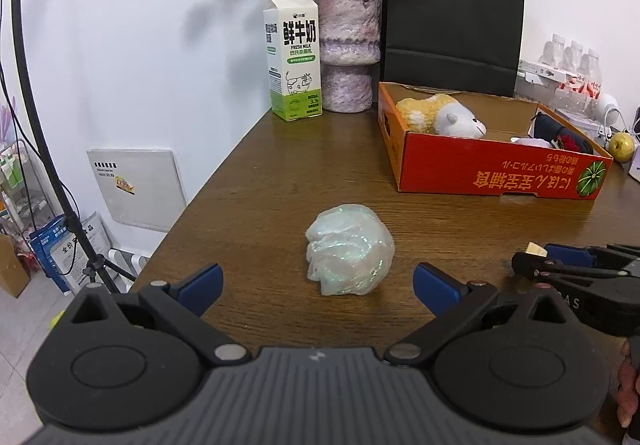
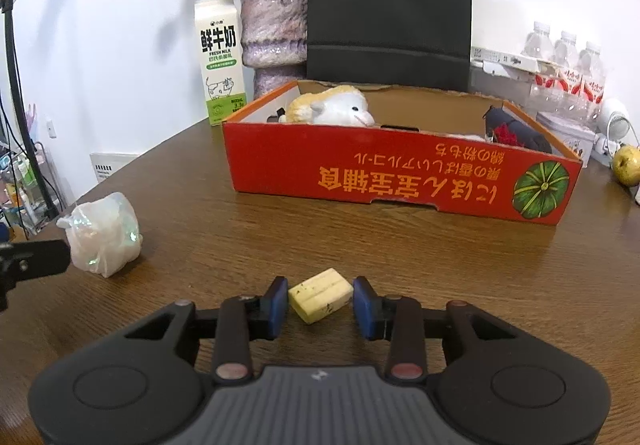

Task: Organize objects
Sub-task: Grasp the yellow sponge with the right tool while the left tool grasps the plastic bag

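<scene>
The right gripper (image 2: 320, 303) brackets the yellow block (image 2: 321, 301) near the tabletop's (image 2: 440, 265) front edge, jaws narrowly spread, maybe not pinching; it could slip. The left gripper's (image 1: 318, 285) jaws spread wide before the crumpled bag (image 1: 349, 248). The red box (image 2: 400, 181) sits behind.

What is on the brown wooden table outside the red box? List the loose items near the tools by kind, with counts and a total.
Crumpled iridescent plastic bundle: 1
Pale yellow rectangular block, between the right tool's fingers: 1
Total: 2
</scene>
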Tool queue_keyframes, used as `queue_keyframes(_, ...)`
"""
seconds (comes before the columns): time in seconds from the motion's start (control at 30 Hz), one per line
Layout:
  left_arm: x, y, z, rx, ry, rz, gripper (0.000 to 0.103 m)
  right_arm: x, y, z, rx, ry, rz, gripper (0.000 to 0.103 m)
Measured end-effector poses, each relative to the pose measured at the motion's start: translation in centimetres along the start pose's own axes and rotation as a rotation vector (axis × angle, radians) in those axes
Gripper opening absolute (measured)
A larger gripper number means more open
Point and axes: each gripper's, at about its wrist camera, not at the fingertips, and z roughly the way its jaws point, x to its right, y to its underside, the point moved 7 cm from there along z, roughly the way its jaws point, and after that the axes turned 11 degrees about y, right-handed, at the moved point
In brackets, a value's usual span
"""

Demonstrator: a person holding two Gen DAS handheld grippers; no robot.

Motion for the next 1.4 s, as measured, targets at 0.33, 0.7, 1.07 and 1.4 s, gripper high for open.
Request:
queue_keyframes(0.33,1.6,-1.2,2.4,-0.021,0.011,-0.007,0.103,1.7,-0.9,-0.7,0.063,0.015,-0.007,0.034)
queue_keyframes(0.7,1.0,-2.2,5.7,-0.055,-0.047,-0.052,0.103,4.0,-1.9,-1.0,0.121,0.031,-0.019,0.034)
queue_keyframes(1.07,0.6,-1.2,7.3,-0.069,-0.036,-0.079,0.092,4.9,-2.0,-0.9,0.13,0.042,-0.024,0.034)
queue_keyframes(1.4,1.3,-1.1,6.4,-0.029,-0.002,-0.063,0.043,4.7,-2.1,-1.5,0.149,0.042,-0.034,0.034)
